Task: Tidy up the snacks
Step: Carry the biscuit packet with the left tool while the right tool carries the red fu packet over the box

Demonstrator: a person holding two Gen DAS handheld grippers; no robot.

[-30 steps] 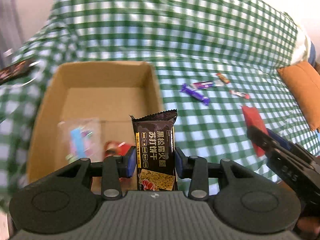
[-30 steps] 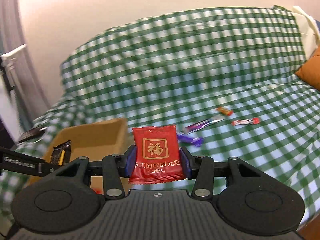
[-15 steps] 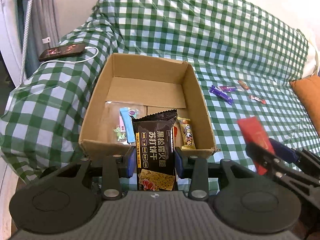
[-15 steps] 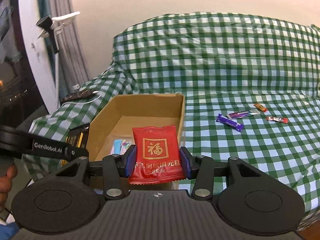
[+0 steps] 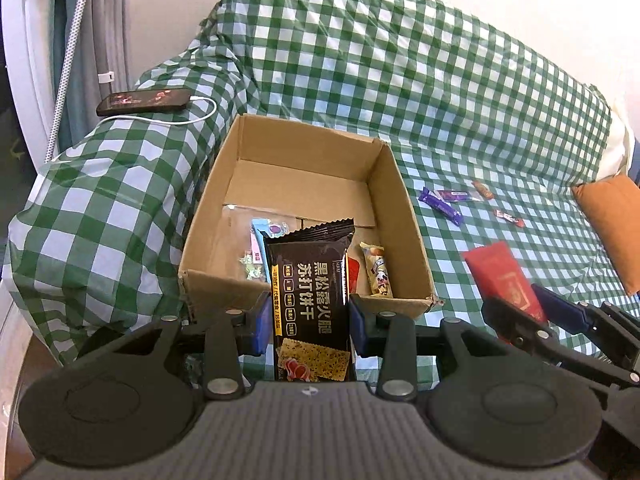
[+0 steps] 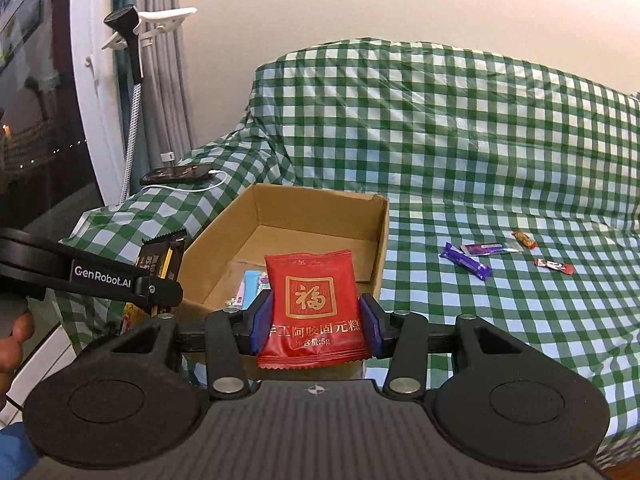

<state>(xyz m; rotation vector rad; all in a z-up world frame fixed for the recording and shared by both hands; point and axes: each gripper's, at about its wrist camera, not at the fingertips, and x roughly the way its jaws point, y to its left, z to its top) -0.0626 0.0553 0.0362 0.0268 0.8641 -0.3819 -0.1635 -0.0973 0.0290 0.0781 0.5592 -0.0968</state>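
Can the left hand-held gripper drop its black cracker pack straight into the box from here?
Probably yes: the left hand-held gripper holds the black cracker pack at the cardboard box's open near edge, nothing between.

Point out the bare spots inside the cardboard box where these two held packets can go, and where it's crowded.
The far half of the cardboard box floor is bare, from the back wall to the flap seam. The near half is crowded: a clear bag at left, a yellow snack at right. On the checked cloth, the patch between the box and the purple bar is free.

Black packet, red packet — upright, clamped
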